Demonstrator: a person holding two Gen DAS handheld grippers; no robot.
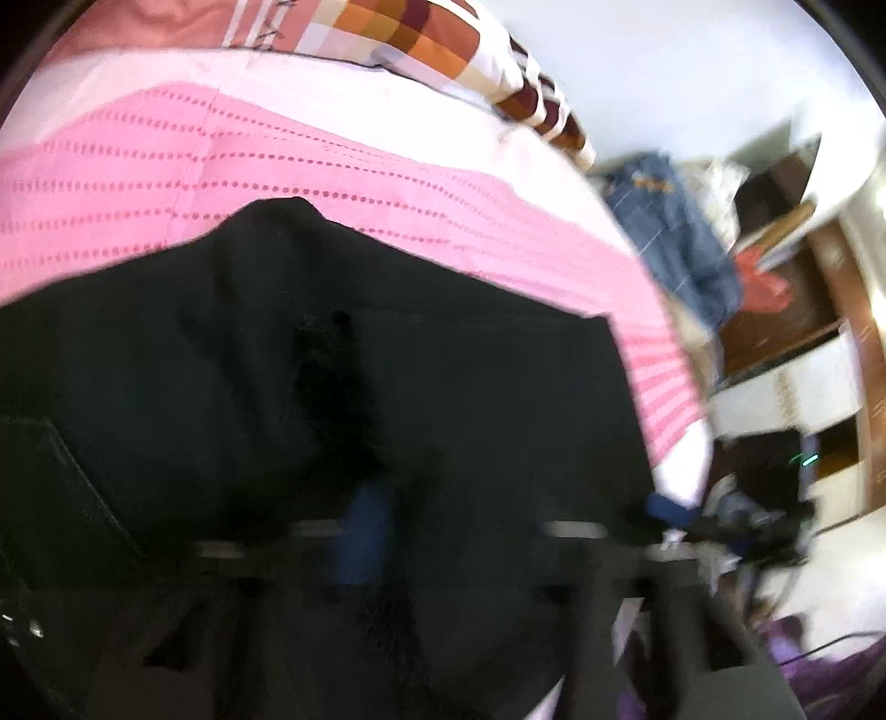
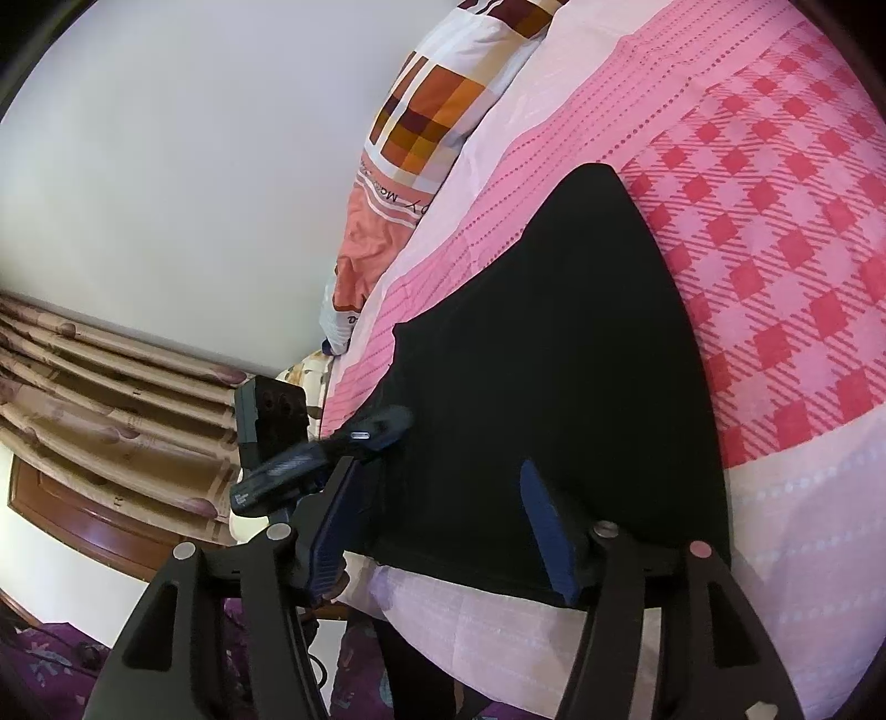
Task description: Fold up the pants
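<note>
Black pants [image 1: 443, 387] [image 2: 554, 360] lie spread on a pink bed sheet [image 1: 221, 166] [image 2: 775, 249], reaching to the bed's near edge. In the blurred left wrist view my left gripper [image 1: 365, 531] is shut, its blue fingers together with a bunch of black fabric pinched between them. The right wrist view shows the same left gripper [image 2: 387, 429] at the pants' left edge. My right gripper [image 2: 440, 465] is open over the near hem, one blue finger on each side of the cloth and neither pressing on it. Its blue tip [image 1: 664, 507] shows at the bed's corner.
A checked orange and white pillow [image 1: 421, 33] [image 2: 432, 111] lies at the head of the bed by the white wall. Shelves with jeans and other clothes [image 1: 681, 232] stand beside the bed. A patterned curtain [image 2: 111, 399] hangs at the left, and purple cloth [image 2: 44, 664] covers the floor.
</note>
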